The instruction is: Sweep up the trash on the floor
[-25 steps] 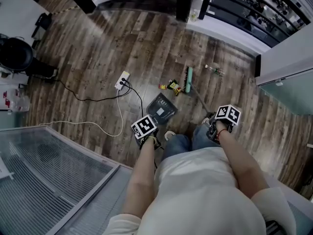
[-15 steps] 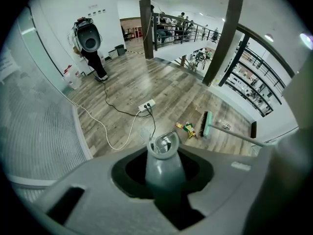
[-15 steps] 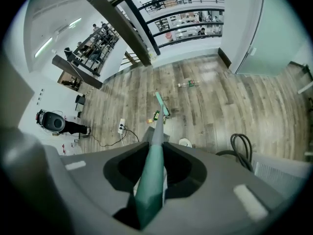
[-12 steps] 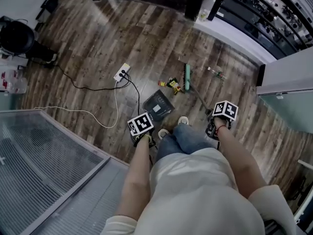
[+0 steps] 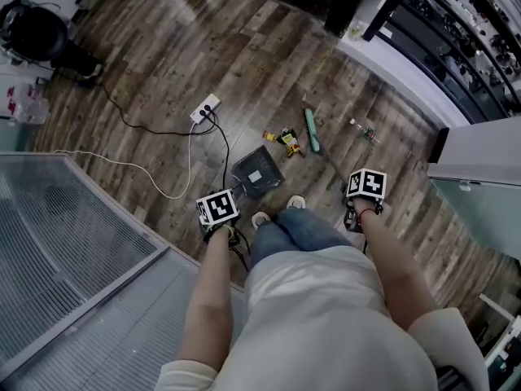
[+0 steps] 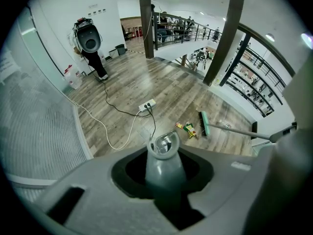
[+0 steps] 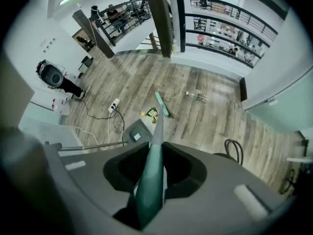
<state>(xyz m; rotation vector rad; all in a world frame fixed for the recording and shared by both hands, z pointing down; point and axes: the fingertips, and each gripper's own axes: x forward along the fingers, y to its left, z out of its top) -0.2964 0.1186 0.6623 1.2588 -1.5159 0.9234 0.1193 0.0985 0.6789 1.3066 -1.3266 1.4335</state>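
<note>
Small yellow and green trash (image 5: 286, 141) lies on the wooden floor, just left of the green broom head (image 5: 312, 130). A dark grey dustpan (image 5: 256, 172) rests on the floor a short way nearer to me than the trash. My left gripper (image 5: 218, 217) is shut on the dustpan's grey handle (image 6: 164, 153). My right gripper (image 5: 360, 202) is shut on the green broom handle (image 7: 152, 170). In the right gripper view the broom head (image 7: 162, 104), the trash (image 7: 150, 112) and the dustpan (image 7: 137, 131) lie ahead. A small bottle (image 5: 364, 131) lies right of the broom.
A white power strip (image 5: 205, 108) with black and white cables lies left of the trash. A glass partition (image 5: 73, 243) runs along my left. A black machine (image 5: 37, 31) stands far left. A railing (image 5: 456, 31) and a pillar (image 5: 350, 10) bound the far side. A hose coil (image 7: 234, 152) lies at right.
The head view has swung, so the floor looks farther away. My left gripper and the dustpan have shifted slightly left. The broom head stays beside the trash.
</note>
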